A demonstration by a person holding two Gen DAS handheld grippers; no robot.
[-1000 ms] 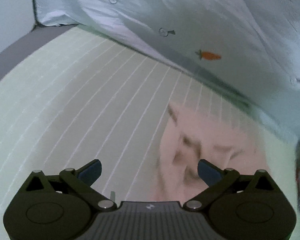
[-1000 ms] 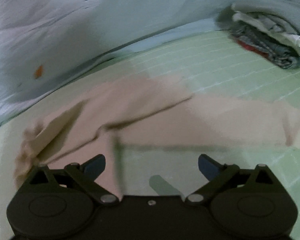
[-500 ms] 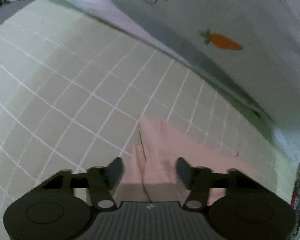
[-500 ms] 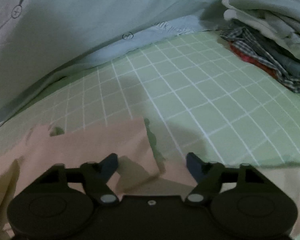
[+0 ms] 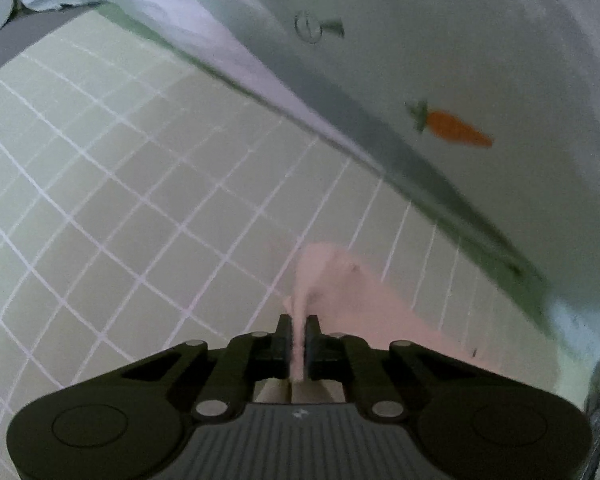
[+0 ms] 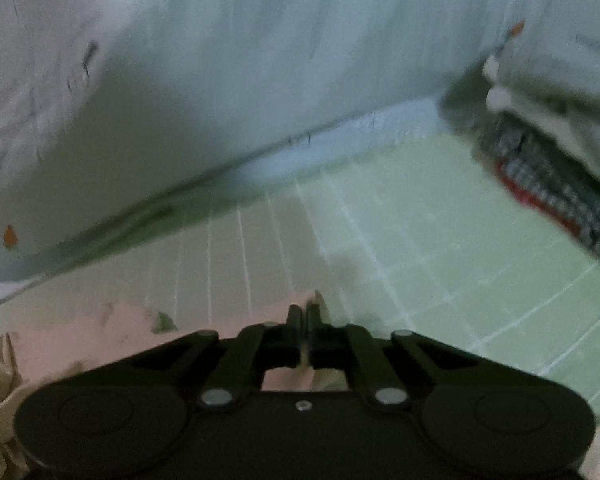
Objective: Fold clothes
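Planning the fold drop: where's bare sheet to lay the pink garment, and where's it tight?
Free: green checked sheet left of the pink garment, up to the carrot-print quilt. Also the stretch ahead of the right gripper, short of the clothes stack. Crowded: the far-right corner by that stack. Both grippers, left gripper included, are clamped on the garment.

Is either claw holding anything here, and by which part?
Both are. The left claw is shut on a pinched-up fold at the edge of the pink garment; the right claw is shut on another edge of the same garment.
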